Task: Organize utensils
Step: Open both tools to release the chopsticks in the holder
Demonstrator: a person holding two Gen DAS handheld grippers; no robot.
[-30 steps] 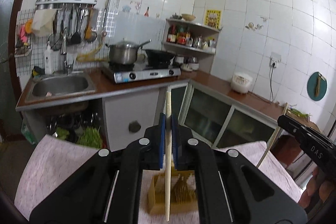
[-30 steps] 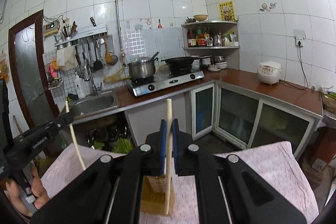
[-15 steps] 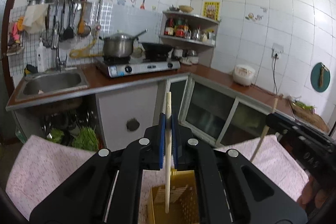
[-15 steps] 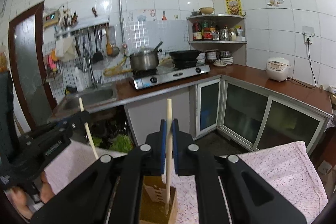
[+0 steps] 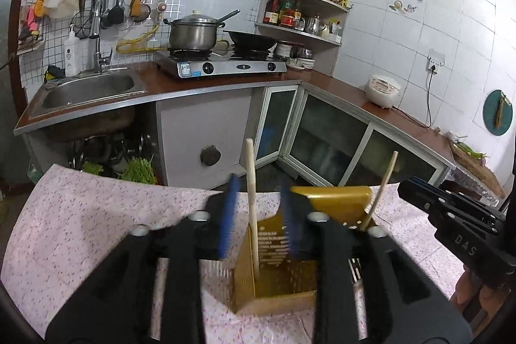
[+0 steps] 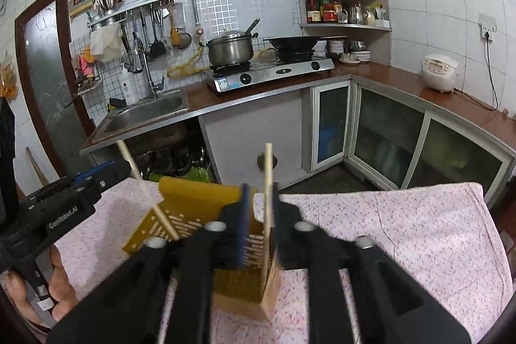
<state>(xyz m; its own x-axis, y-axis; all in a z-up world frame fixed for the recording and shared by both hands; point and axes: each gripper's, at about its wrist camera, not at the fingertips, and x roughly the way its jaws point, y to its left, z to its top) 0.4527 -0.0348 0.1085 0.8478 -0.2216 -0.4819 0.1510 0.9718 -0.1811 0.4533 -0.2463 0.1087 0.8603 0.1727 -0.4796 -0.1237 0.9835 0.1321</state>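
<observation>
A yellow slotted utensil holder (image 5: 329, 199) (image 6: 193, 195) stands on the pink flowered tablecloth (image 5: 96, 215). In the left wrist view, a pale chopstick (image 5: 251, 199) stands in the holder between the blue pads of my left gripper (image 5: 258, 184). Its jaws are opening, with gaps on both sides of the stick. In the right wrist view, a second chopstick (image 6: 267, 199) stands in the holder inside my right gripper (image 6: 260, 187). Those jaws are opening too, and the stick sits near the right pad. Each gripper shows in the other's view, my right gripper (image 5: 406, 186) and my left gripper (image 6: 119, 166).
Beyond the table's far edge runs an L-shaped counter with a steel sink (image 5: 90, 86), a gas stove (image 5: 222, 66) bearing a pot and wok, and a rice cooker (image 5: 383, 89). A person's hand (image 6: 58, 289) holds the left gripper's handle. Cloth (image 6: 387, 231) stretches right of the holder.
Both grippers have sunk, carrying the chopsticks down into the yellow holder. Their jaws, shut on the sticks before, now stand apart from them.
</observation>
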